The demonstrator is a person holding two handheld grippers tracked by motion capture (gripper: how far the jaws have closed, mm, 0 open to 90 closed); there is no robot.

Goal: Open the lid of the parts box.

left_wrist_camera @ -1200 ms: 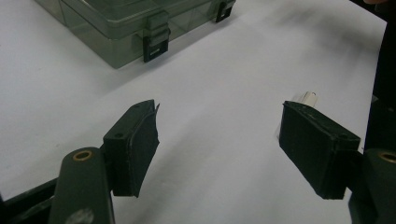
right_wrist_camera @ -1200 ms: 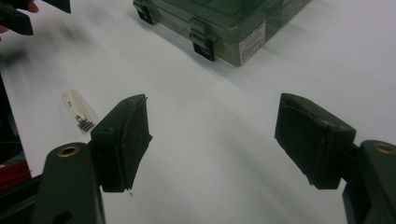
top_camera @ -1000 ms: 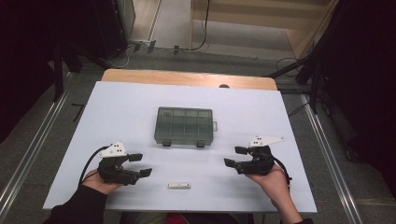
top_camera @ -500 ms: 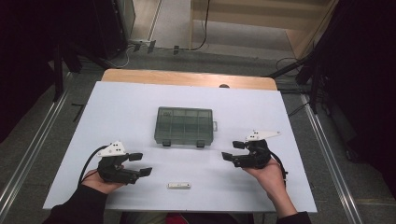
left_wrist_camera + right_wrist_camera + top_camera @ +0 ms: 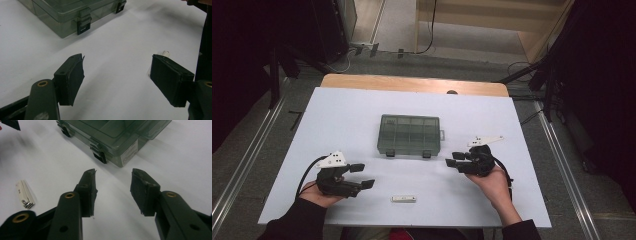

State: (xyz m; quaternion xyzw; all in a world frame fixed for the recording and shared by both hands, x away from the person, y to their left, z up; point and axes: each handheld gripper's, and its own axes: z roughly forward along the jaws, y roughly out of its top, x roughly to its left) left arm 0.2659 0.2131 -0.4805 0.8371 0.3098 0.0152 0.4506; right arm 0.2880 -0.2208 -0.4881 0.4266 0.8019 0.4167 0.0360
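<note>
Though it sits mid-desk, the translucent compartment box looks light, rigid and slick; grip its side walls, avoiding the latches. The right claw has just narrowed, empty; the left claw gapes apart.

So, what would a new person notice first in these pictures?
First the dark see-through compartment box, closed, in the middle of the white table. Then the left gripper and right gripper near the table's front, both open and holding nothing, the right one's jaws having just been closing. Between them lies a small white stick.
</note>
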